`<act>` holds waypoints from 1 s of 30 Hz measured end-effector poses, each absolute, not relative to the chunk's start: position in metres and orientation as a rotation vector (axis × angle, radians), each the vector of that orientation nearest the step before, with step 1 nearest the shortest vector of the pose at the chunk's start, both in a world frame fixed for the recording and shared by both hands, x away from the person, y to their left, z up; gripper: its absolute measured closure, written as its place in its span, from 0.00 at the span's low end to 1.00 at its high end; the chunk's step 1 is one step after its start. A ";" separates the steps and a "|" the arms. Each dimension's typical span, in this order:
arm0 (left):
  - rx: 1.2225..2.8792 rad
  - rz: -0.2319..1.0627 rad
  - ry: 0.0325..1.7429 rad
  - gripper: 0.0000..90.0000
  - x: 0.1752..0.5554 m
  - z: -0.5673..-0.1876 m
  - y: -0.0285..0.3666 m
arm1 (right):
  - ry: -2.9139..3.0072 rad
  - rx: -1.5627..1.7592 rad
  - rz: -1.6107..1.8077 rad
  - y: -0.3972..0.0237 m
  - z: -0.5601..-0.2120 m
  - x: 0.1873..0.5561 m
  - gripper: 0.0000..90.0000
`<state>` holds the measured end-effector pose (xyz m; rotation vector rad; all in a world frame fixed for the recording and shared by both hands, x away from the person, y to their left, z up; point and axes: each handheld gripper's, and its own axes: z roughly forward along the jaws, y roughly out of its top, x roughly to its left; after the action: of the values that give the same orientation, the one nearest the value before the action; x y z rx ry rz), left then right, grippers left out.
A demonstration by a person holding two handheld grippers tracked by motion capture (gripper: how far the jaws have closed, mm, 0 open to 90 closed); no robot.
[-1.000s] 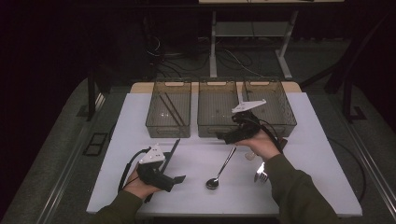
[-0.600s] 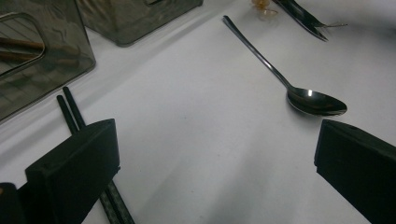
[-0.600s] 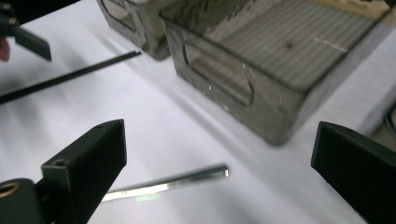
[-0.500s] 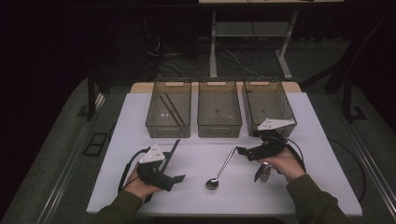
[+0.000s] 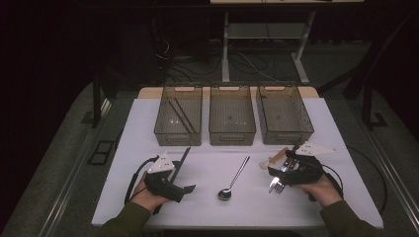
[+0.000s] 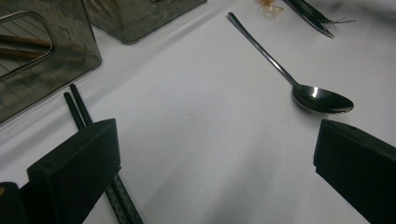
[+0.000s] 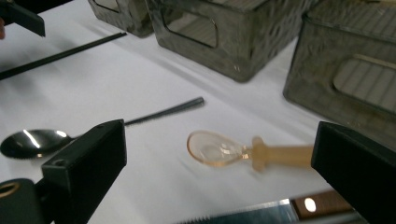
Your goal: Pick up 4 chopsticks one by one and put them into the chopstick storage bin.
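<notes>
Risk log. Right gripper (image 5: 291,168) jaws wide apart, nothing held, hovering w/ small amber spoon (image 7: 219,149) lying flat on white table (image 5: 341,123) between them. Knife (image 7: 261,215) just below it, fork (image 5: 277,185) close by. Likely fail: spoon is low and shallow, so pads may skid it sideways or pinch knife too. Left gripper (image 5: 173,185) also wide open, empty, black chopsticks (image 6: 77,105) beside one jaw; metal spoon (image 6: 299,84) mid-table. Three bins (image 5: 232,116) well behind, could mis-sort.

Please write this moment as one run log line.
left gripper: open, beside chopsticks | right gripper: open, facing plastic spoon | metal spoon: on table
</notes>
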<state>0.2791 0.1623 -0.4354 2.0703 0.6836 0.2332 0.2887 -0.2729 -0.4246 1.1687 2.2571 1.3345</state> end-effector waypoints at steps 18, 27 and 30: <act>2.113 0.344 0.784 0.41 0.286 -0.429 0.174 | 2.282 1.164 1.253 -0.289 -0.441 0.252 0.03; 2.138 0.355 0.874 0.85 0.311 -0.428 0.178 | 2.285 1.167 1.246 -0.288 -0.442 0.254 0.04; 2.146 0.356 0.901 0.98 0.317 -0.429 0.178 | 2.282 1.173 1.233 -0.288 -0.443 0.254 0.04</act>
<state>0.3169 0.1780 -0.4288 2.1464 0.9010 0.3559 0.2543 -0.2883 -0.4428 1.1733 2.2824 1.2331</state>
